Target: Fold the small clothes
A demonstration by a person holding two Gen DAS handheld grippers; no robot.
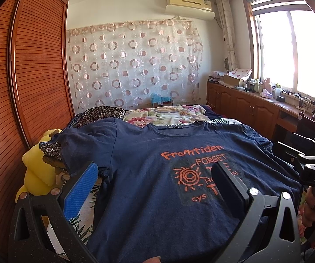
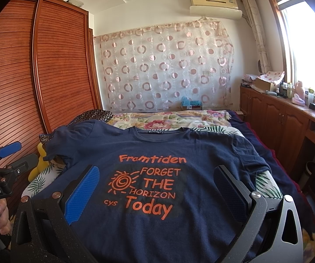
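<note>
We see the navy T-shirt (image 2: pixel 157 153) spread flat, front up, orange lettering showing; left gripper (image 1: pixel 155 175) and right gripper (image 2: pixel 157 179) both gape wide, empty.

Both wrist cameras sat low at the near end of the bed (image 1: pixel 168 114), close above the navy T-shirt (image 1: pixel 157 175), facing the far curtained wall (image 2: pixel 164 65). The left view stood further left. Both shared the shirt, wardrobe (image 2: pixel 36 65) and window (image 1: pixel 289 50).
</note>
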